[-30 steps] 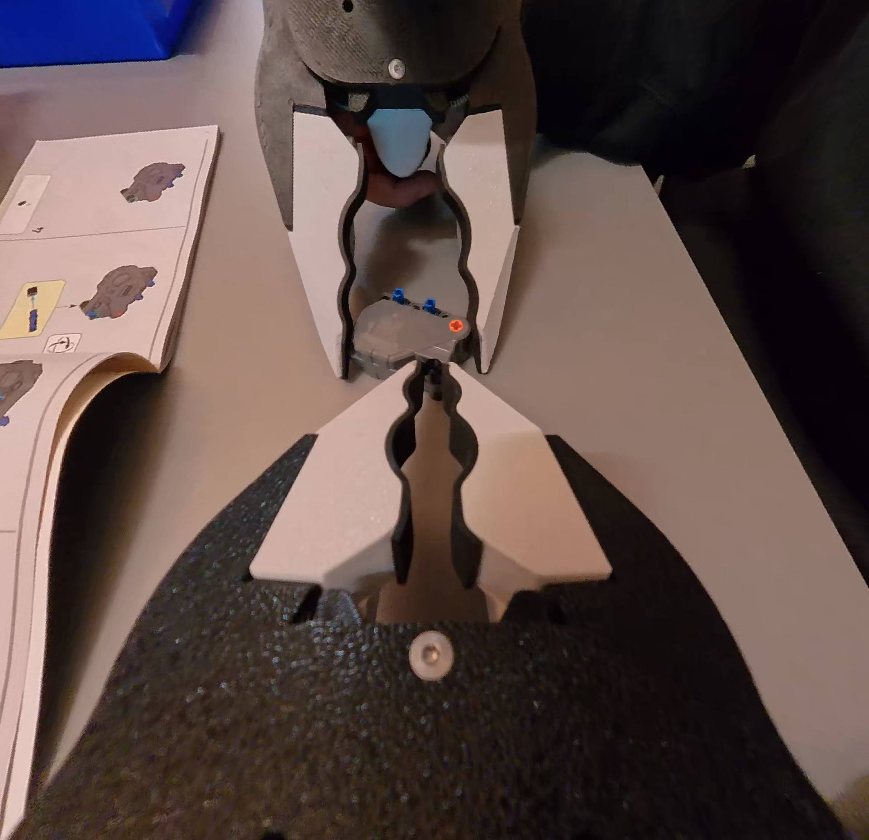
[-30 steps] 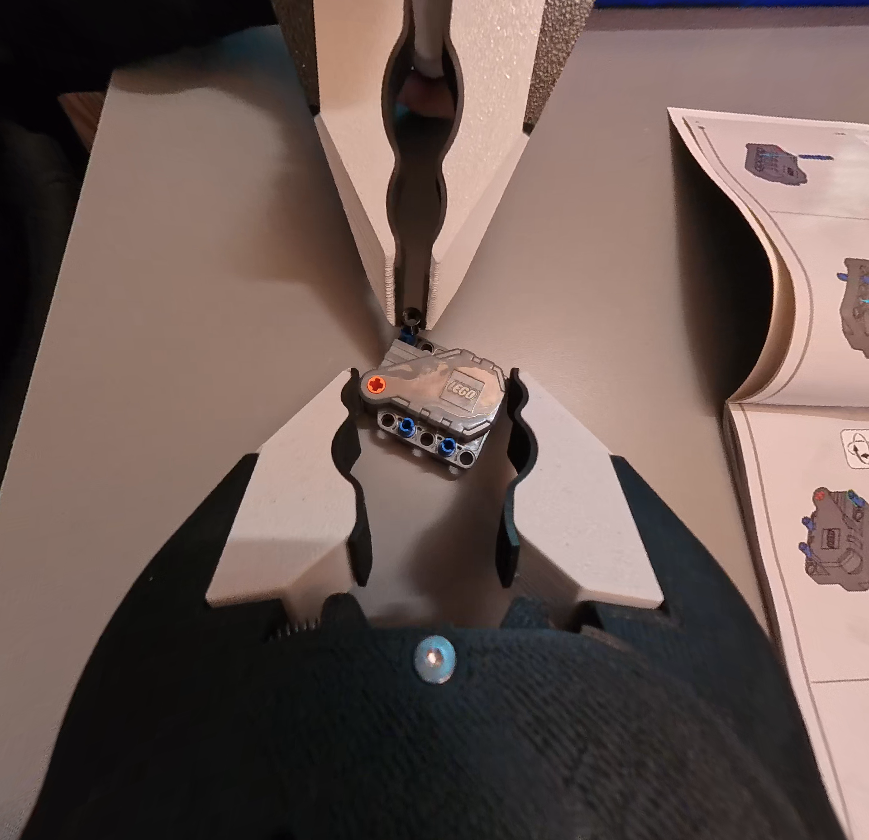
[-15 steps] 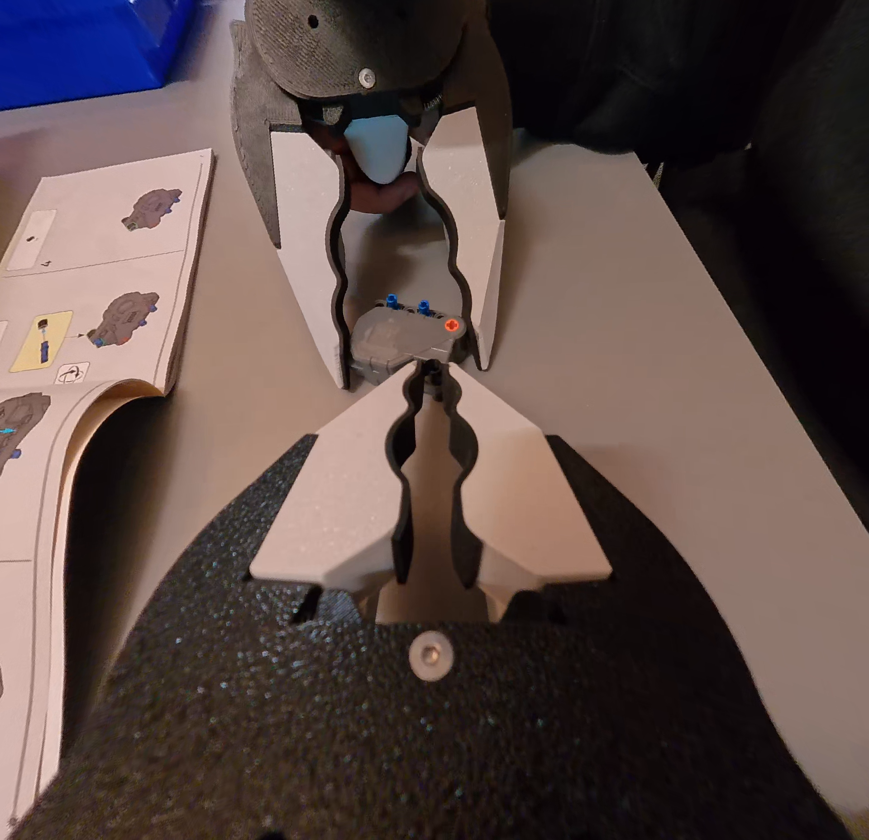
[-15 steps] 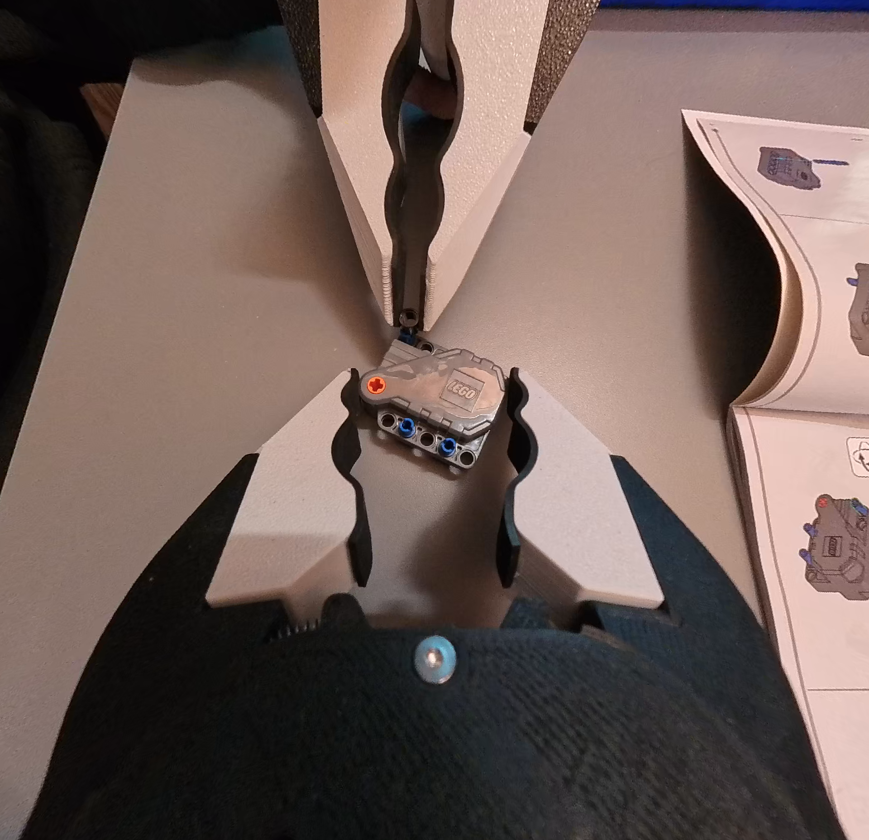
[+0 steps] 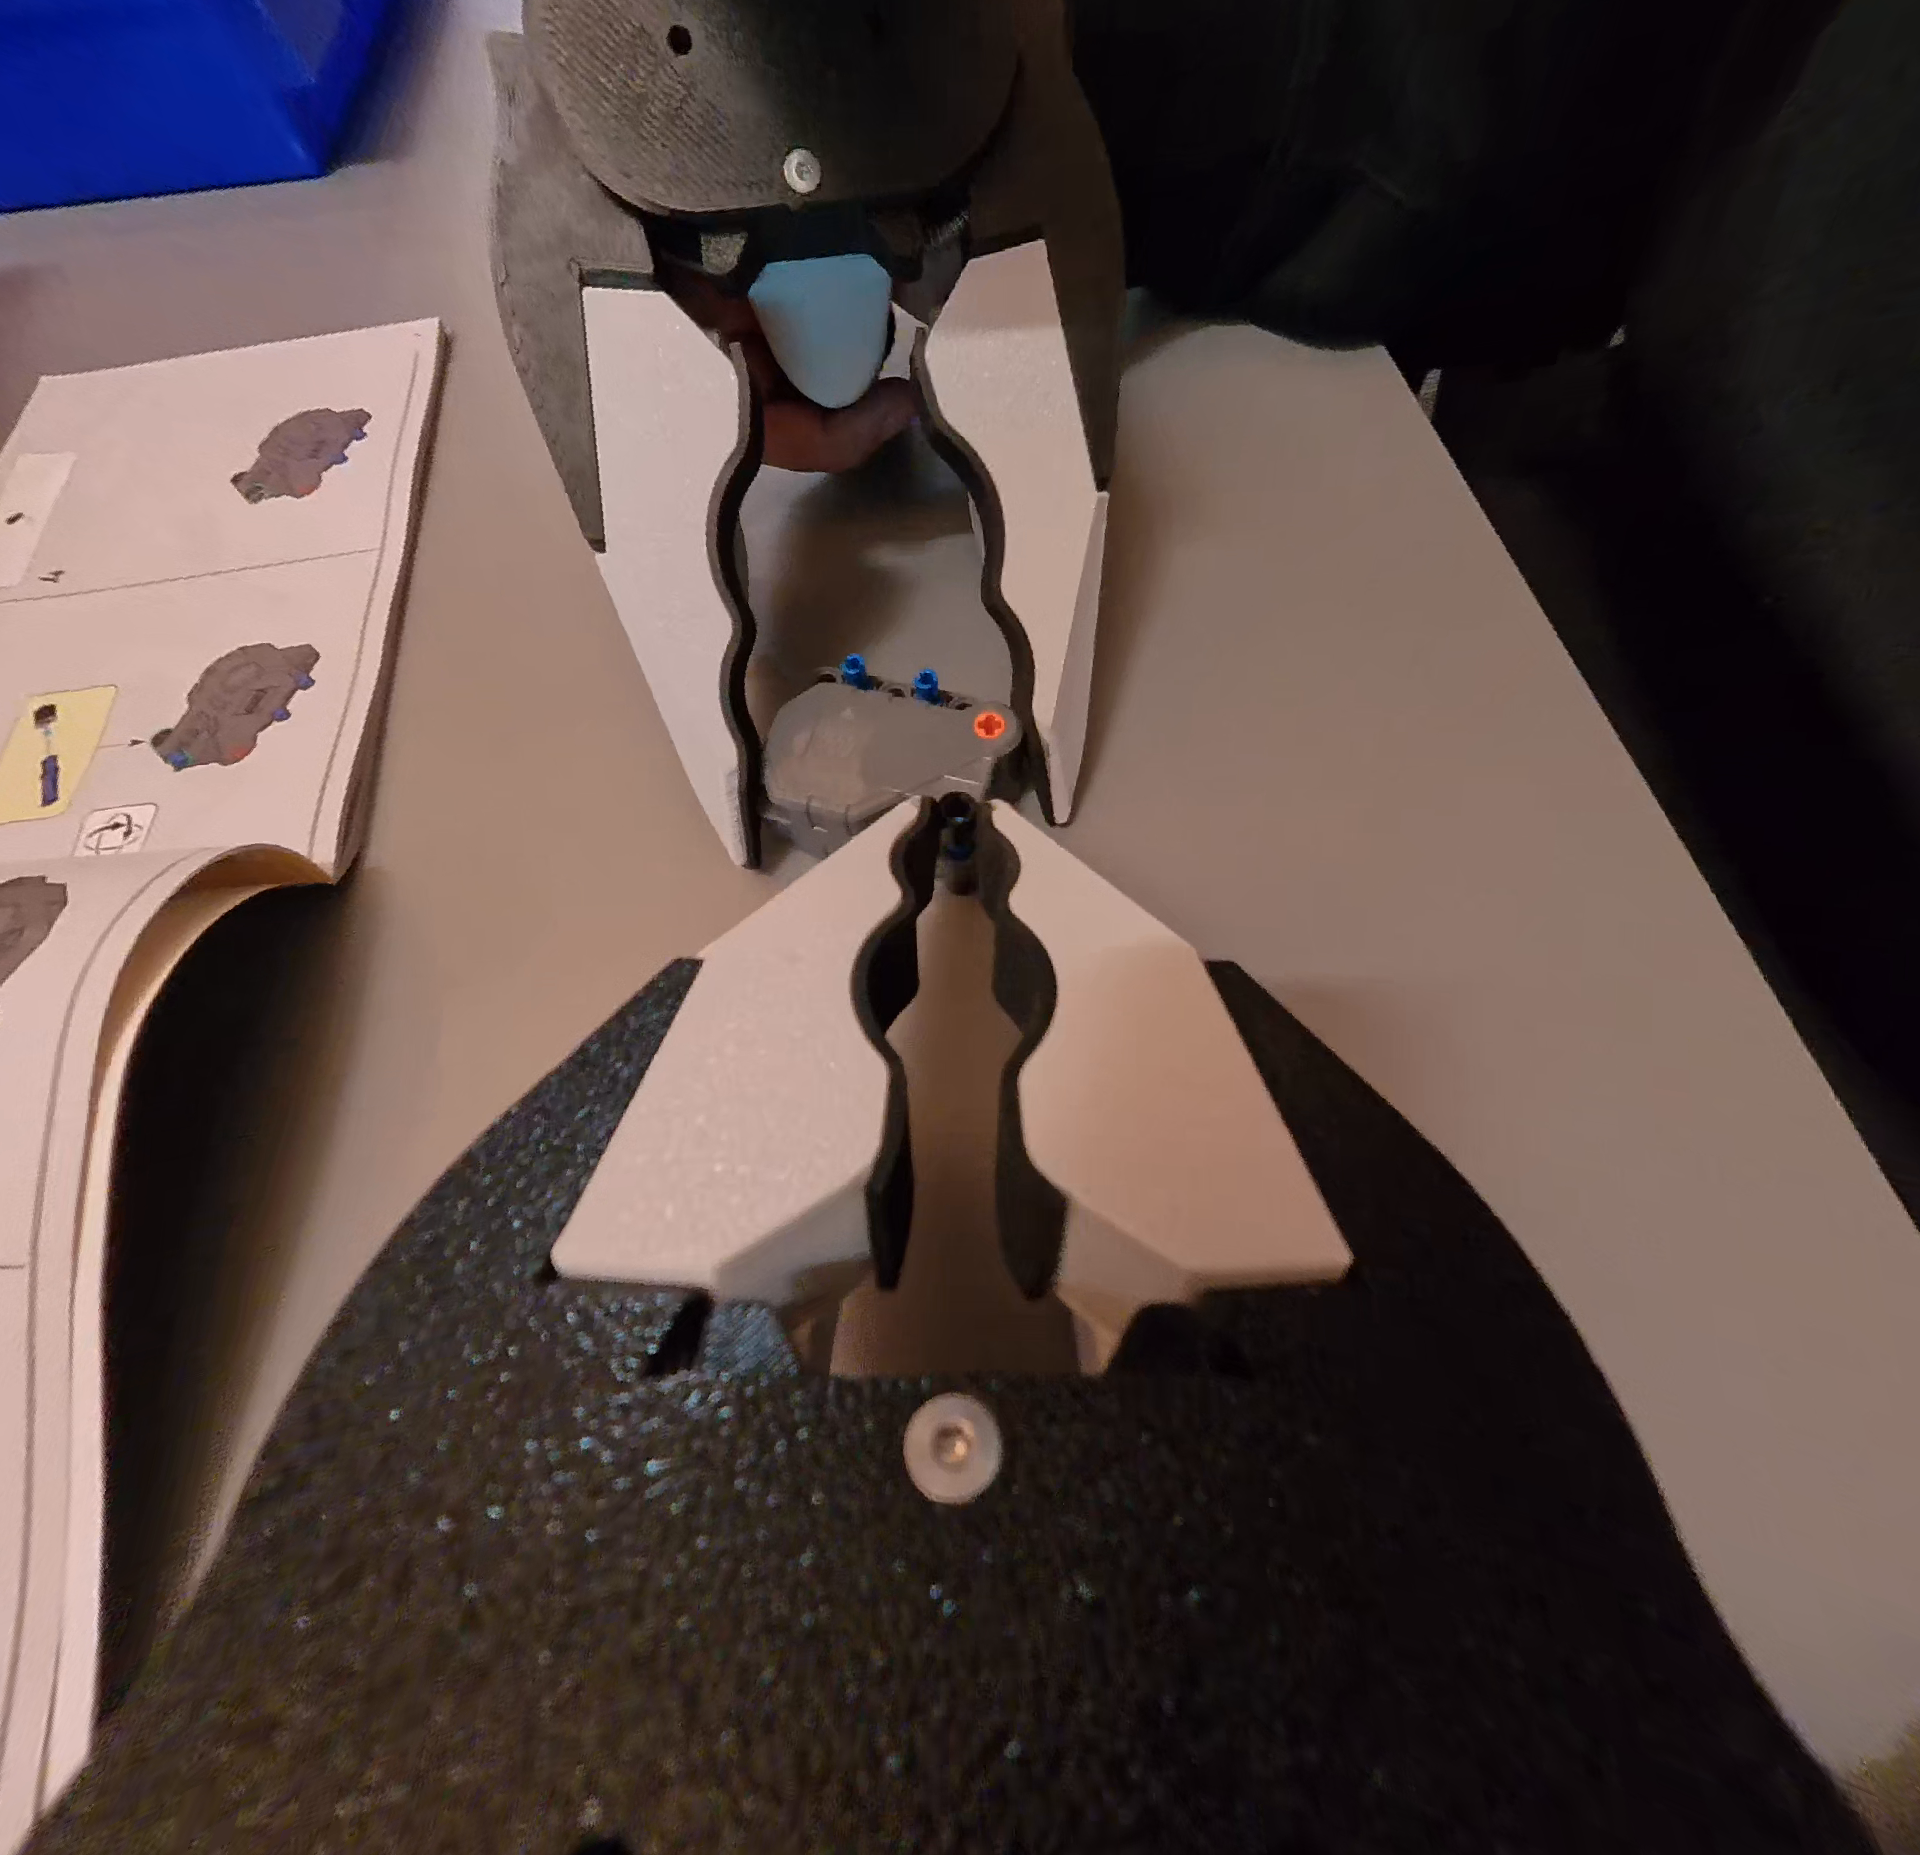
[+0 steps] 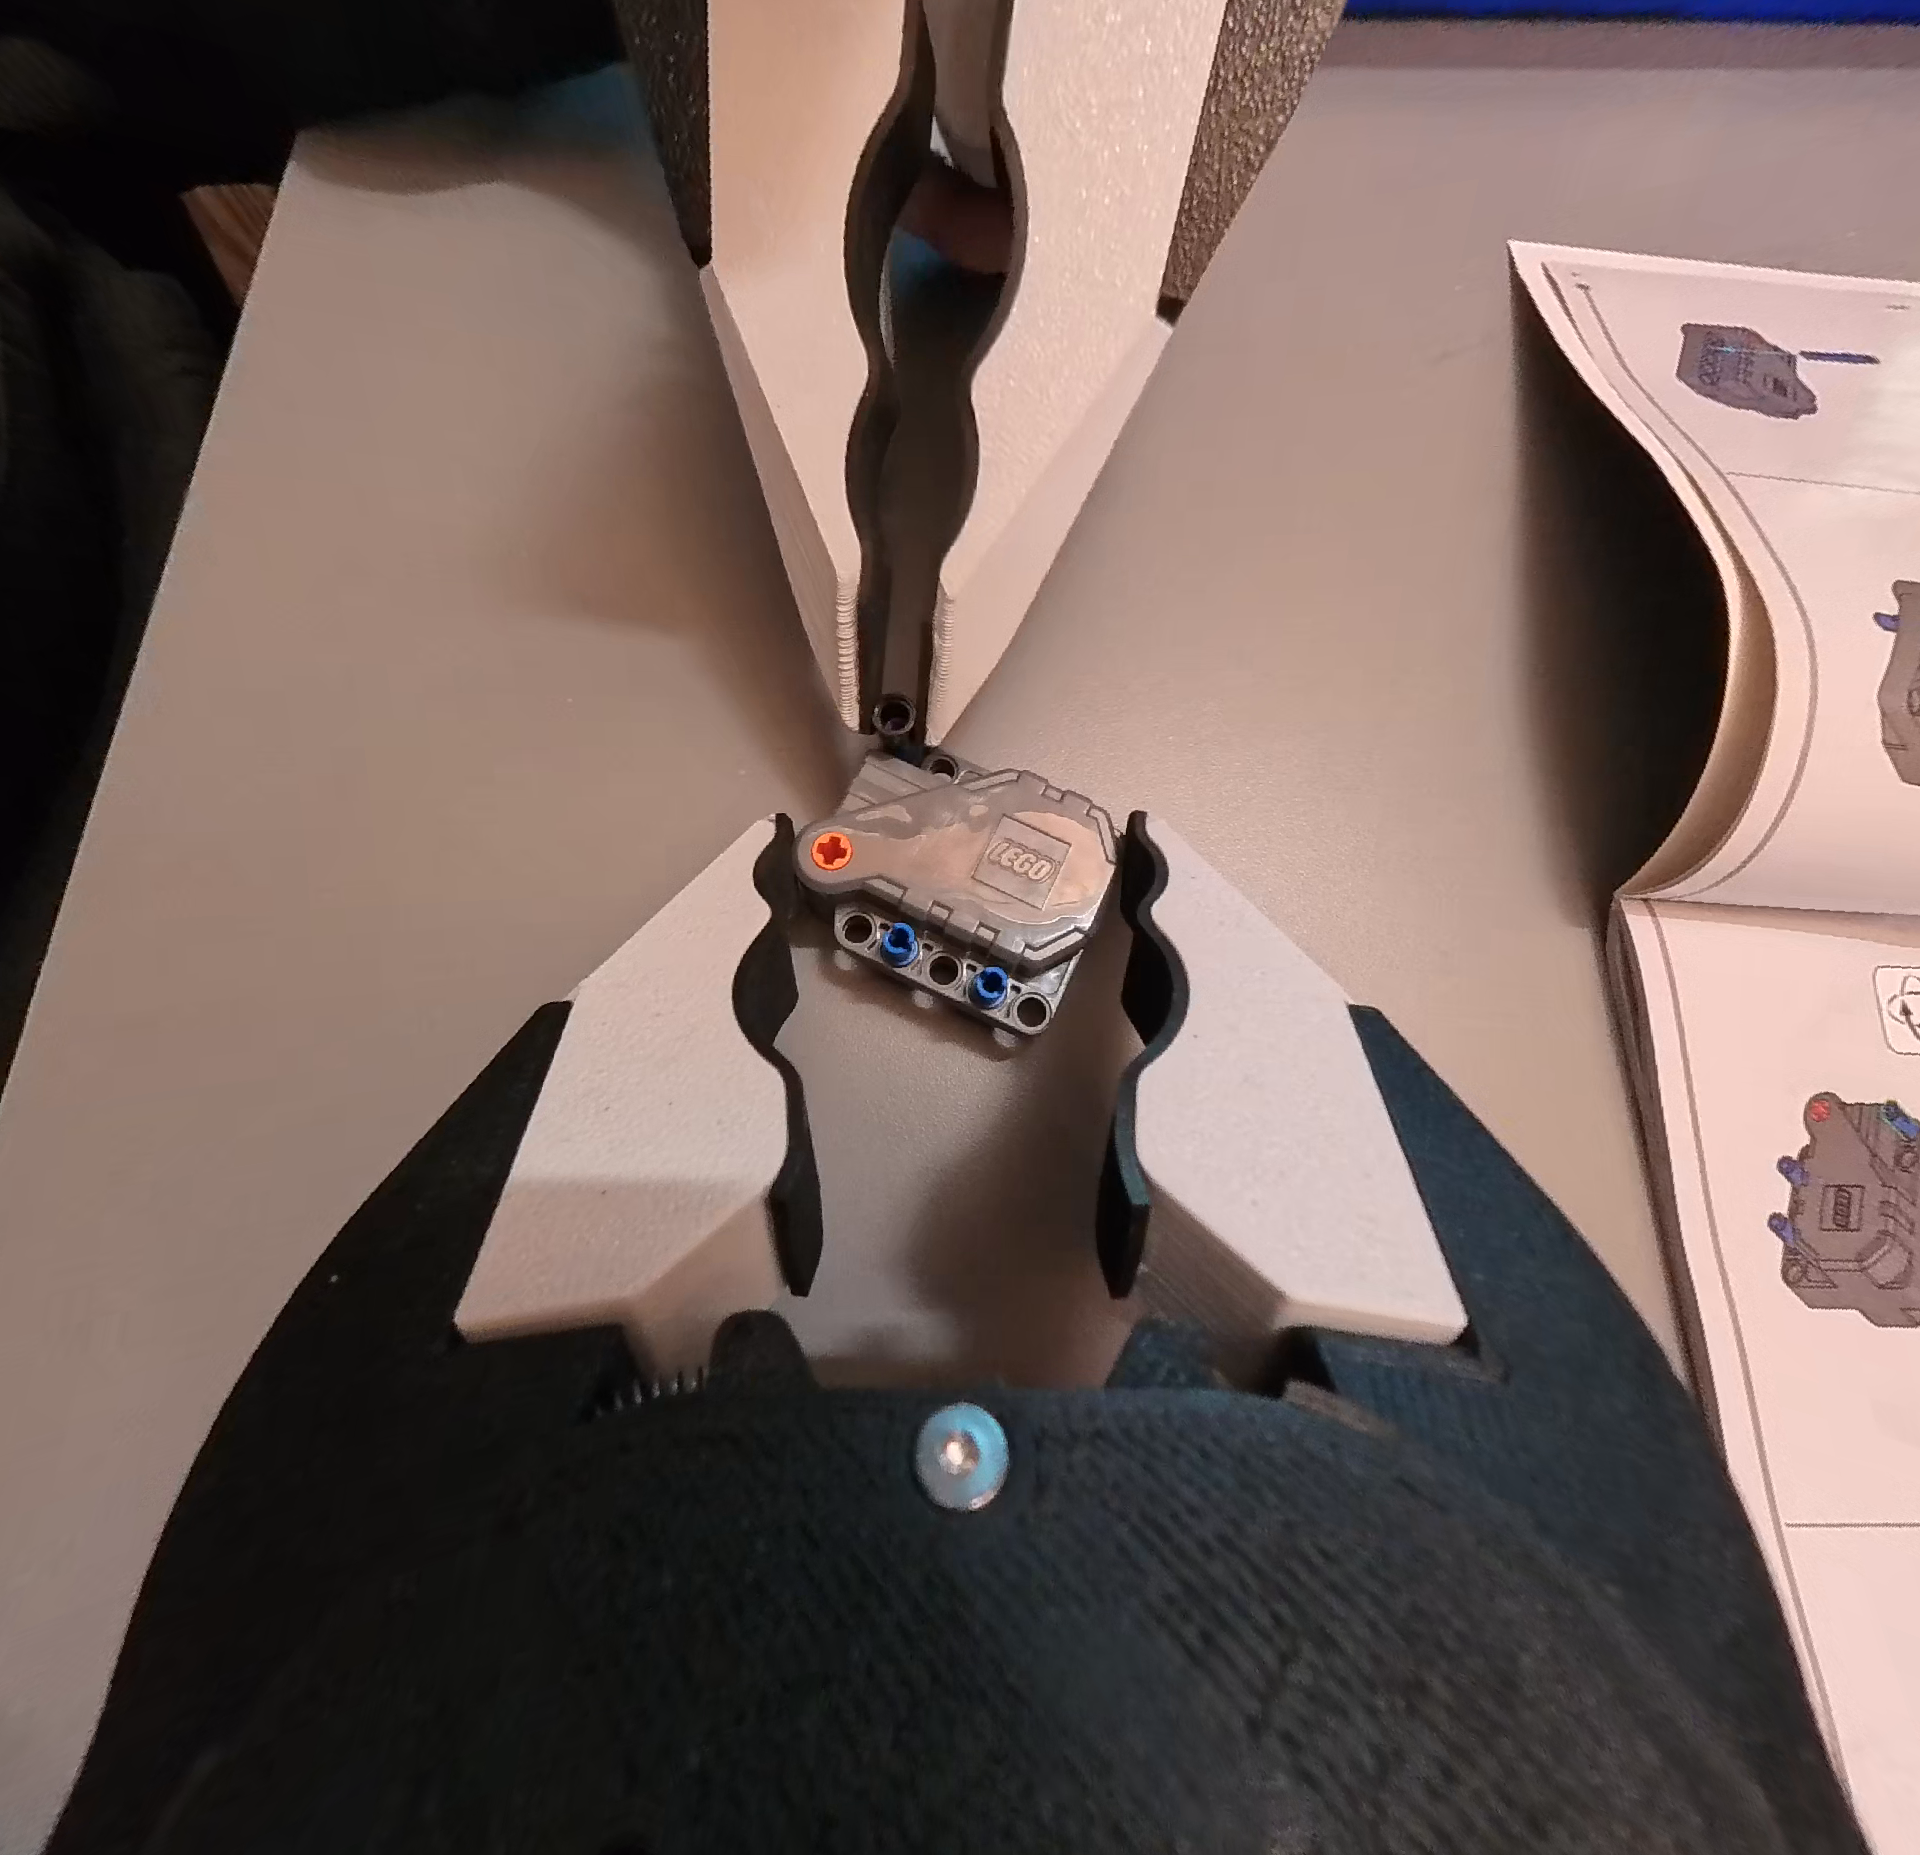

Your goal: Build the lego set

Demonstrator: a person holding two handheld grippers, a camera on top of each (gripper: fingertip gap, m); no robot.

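Now my right gripper (image 6: 951, 849) clamps the grey motor block (image 6: 961, 865) flat on the table (image 6: 416, 558), steadying it so my left gripper (image 5: 958, 834), pinched on a small black pin (image 5: 958, 839), can press in. Only the right wrist view shows the empty hole (image 6: 943, 737) beside the pin.

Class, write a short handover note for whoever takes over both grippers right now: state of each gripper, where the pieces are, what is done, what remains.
Left gripper: shut on a small black-and-blue pin, its tip at the near edge of the grey motor block.
Right gripper: jaws wide, shut on the motor block from both sides, steadying it on the table.
Instruction booklet lies open beside the work; a blue bin sits at the far table edge.
Done: two blue pins already sit in the block's hole row.
Left: push the held pin into the block's edge hole; whether it is seated cannot be told. Then follow the booklet.
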